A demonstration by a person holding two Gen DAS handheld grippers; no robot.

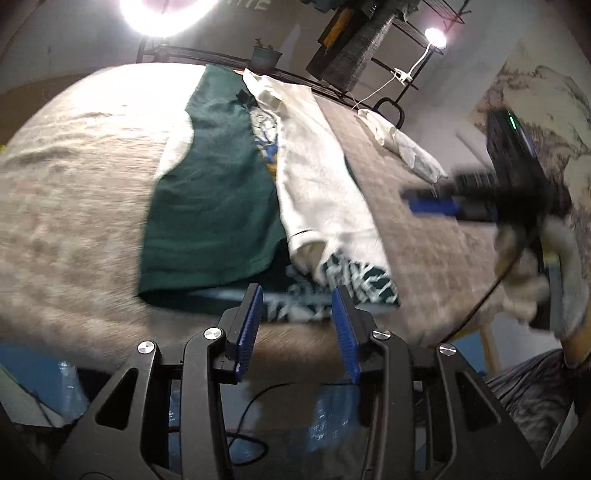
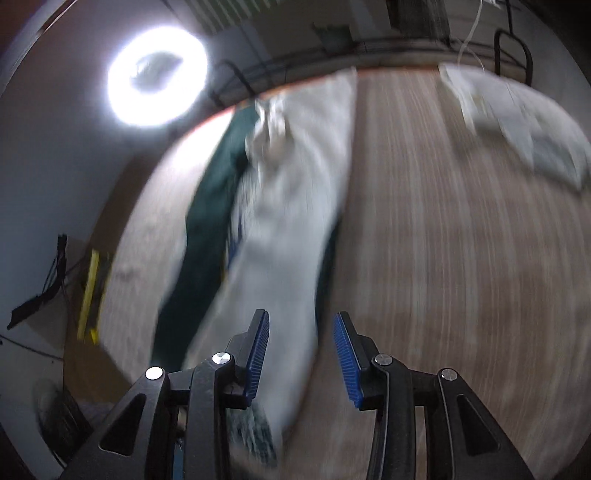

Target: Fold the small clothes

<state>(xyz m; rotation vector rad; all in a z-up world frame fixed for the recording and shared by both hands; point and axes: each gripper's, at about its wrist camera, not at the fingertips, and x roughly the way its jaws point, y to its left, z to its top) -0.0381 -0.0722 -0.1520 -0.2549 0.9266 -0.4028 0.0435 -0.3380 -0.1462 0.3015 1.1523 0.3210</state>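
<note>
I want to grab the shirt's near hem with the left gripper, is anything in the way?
Nothing visible. The left gripper is open just before the green and white shirt, with only bare table around it.

two garments [image 1: 258,177], one pillow [image 1: 402,147], two lamps [image 1: 162,14].

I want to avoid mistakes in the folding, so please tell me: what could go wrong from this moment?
1. Both sleeves are folded in loosely. The white sleeve lies on the green shirt and could slide off if the shirt is lifted carelessly.
2. The shirt's hem hangs near the table edge, beside the open left gripper; a pull might drag it off.
3. The right gripper view is blurred, so a grab now could miss.
</note>
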